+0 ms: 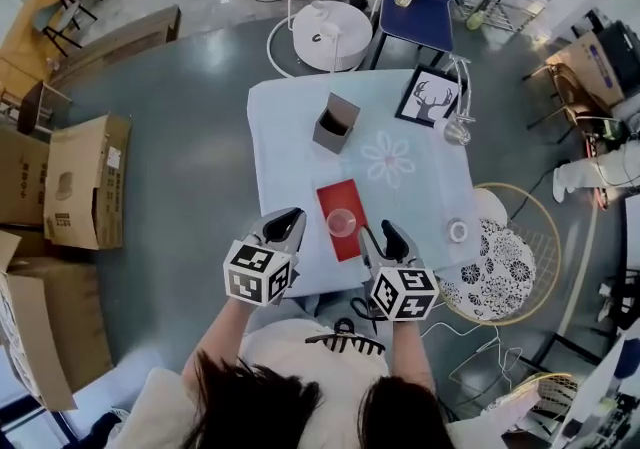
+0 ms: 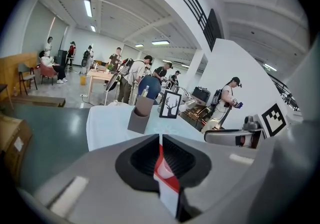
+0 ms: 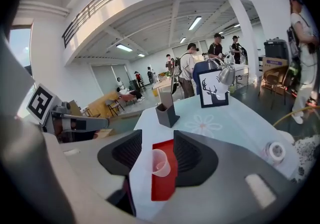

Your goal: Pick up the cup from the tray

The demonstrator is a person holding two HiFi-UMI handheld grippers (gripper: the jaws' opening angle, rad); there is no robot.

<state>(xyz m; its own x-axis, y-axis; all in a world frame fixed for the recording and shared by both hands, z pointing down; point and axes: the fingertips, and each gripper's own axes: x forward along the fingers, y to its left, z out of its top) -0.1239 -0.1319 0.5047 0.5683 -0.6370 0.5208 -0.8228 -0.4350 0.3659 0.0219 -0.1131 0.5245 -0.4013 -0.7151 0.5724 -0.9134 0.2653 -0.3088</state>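
A clear plastic cup (image 1: 341,223) stands upright on a flat red tray (image 1: 335,202) near the front edge of the table (image 1: 290,152), which has a pale blue cloth. My left gripper (image 1: 285,224) is just left of the tray, jaws together, holding nothing. My right gripper (image 1: 384,235) is just right of the tray and open. In the right gripper view the cup (image 3: 160,162) and tray (image 3: 166,180) lie ahead, past the open gripper (image 3: 157,139). Through the shut left gripper (image 2: 161,140), only a thin strip of the tray (image 2: 168,184) shows.
Further back on the table are a grey box holder (image 1: 335,123), a framed deer picture (image 1: 428,95) and a small lamp (image 1: 456,127). A tape roll (image 1: 458,230) lies at the right edge. Cardboard boxes (image 1: 85,177) stand on the floor left; a wire chair (image 1: 505,257) right.
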